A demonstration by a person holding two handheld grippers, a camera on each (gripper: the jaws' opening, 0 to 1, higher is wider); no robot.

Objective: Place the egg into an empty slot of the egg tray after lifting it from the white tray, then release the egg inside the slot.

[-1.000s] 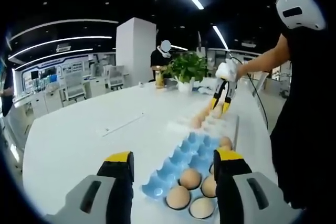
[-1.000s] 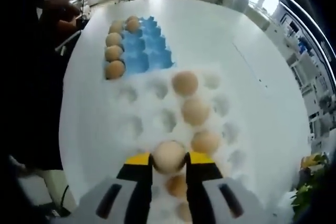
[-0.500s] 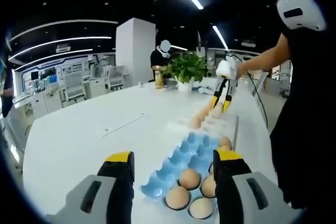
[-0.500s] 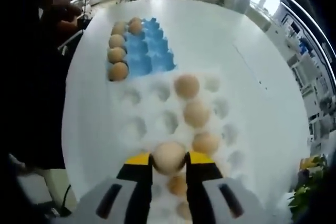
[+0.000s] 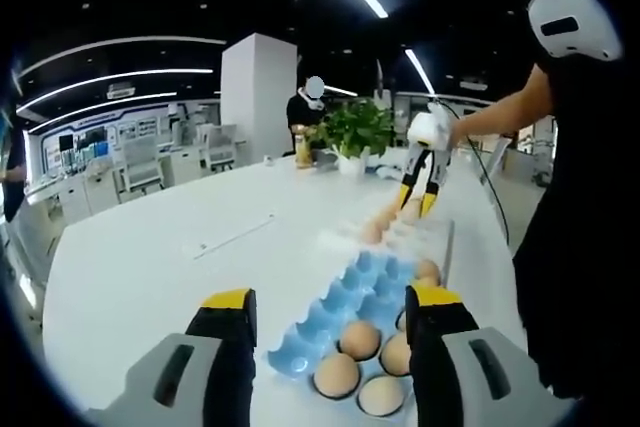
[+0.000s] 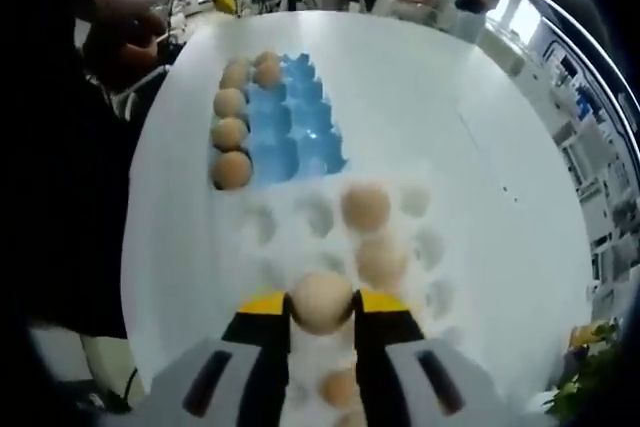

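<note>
Above dimpled white tray (image 6: 300,222), R gripper (image 6: 320,305) grips smooth egg (image 6: 321,302).

Egg tray (image 6: 285,122) on table (image 6: 420,77), end-to-end with white tray (image 6: 320,222). Four eggs along egg tray's left column in right gripper view. Held egg (image 6: 320,302) above white tray, between right gripper (image 6: 320,309) jaws. Plant (image 5: 357,127) at table's far end.
</note>
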